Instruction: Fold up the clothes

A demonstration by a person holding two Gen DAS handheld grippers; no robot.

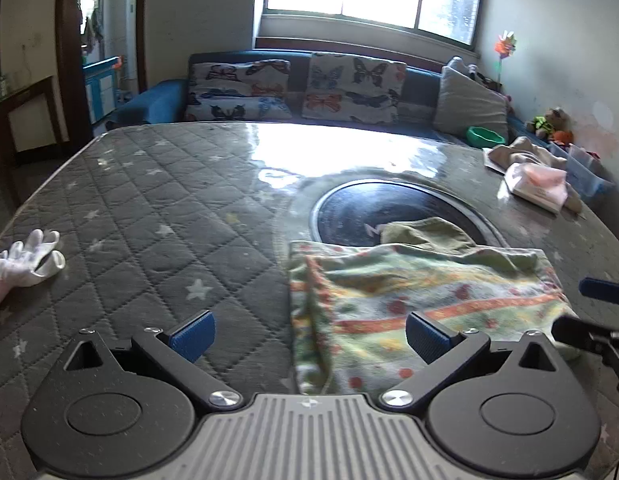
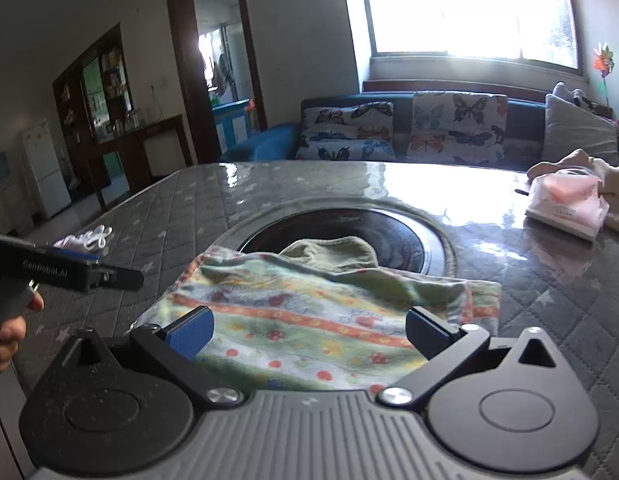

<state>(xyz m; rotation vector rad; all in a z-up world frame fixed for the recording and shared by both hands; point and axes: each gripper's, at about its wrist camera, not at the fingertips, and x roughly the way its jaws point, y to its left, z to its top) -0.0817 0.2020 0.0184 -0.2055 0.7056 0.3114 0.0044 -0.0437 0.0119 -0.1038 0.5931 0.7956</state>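
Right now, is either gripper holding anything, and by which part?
Nothing held. Left gripper and right gripper are both open above the patterned cloth, fingers clear of it.

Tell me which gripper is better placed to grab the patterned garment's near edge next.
Right, probably. The right gripper hangs open directly over the patterned garment, cloth between its fingers. The left gripper, also open, straddles the garment's left edge, half over bare table.

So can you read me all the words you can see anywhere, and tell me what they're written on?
"GenRoboT.AI" or close to it, blurry: on the side of the left gripper.
"M", with the rest hidden under the folded cloth: on the black round plate in the table.
Small print on the pink packet: too small to read.
No other words are readable.
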